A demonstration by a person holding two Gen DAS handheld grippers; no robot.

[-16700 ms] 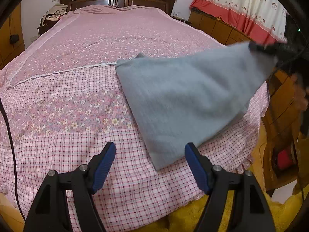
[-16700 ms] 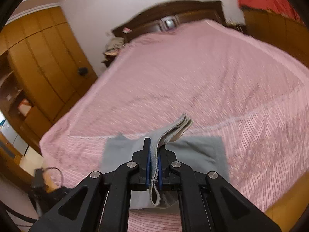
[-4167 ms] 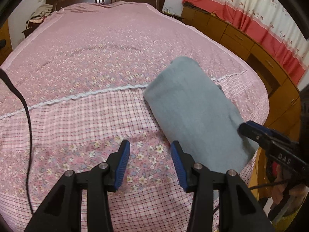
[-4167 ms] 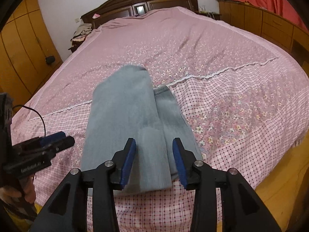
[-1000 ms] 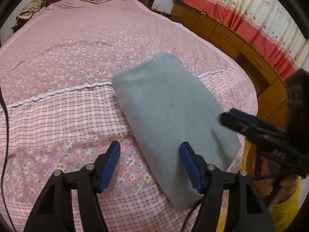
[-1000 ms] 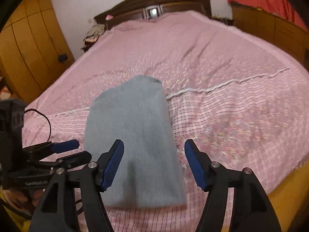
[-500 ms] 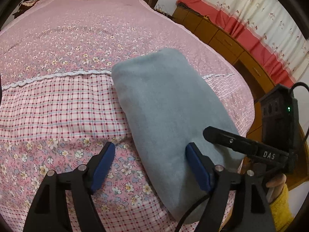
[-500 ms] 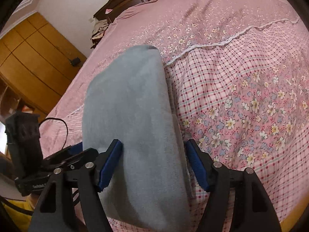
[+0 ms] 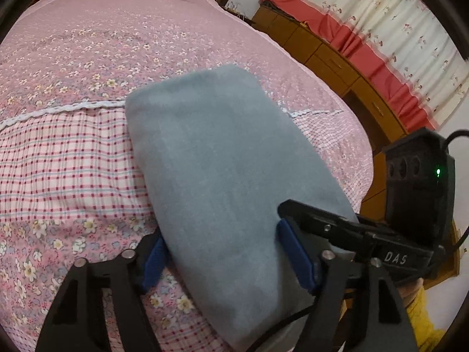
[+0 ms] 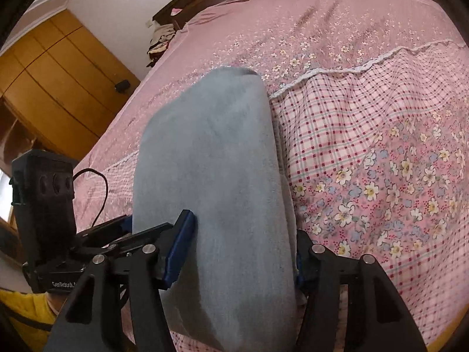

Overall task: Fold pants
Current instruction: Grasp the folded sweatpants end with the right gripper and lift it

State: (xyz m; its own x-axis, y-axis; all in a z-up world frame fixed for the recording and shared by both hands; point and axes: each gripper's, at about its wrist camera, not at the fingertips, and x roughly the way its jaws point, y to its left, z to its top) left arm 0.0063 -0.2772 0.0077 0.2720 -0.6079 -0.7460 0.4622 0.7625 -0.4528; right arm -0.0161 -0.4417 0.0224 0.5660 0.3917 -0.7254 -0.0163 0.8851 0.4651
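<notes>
Both the left gripper (image 9: pixel 225 259) and right gripper (image 10: pixel 243 248) have dropped onto the near end of the folded pants (image 9: pixel 222 170), at 6 o'clock on the bed (image 9: pixel 73 158), jaws wide open astride it and gripping nothing yet, so I judge the final fold imminent.

Pants (image 9: pixel 222 164): were a wide panel lifted by the right hand-held gripper (image 10: pixel 237 252) at the earliest frames; later lay as a narrow folded bundle; the near end then came to sit between the fingers of both tools.

Left hand-held gripper (image 9: pixel 222 261): had hovered over the bed short of the cloth; moved forward until its spread blue pads straddled the bundle's left edge.

Right hand-held gripper: had been clamped on a fold; released, then advanced, jaws wide, straddling the bundle's right side.
</notes>
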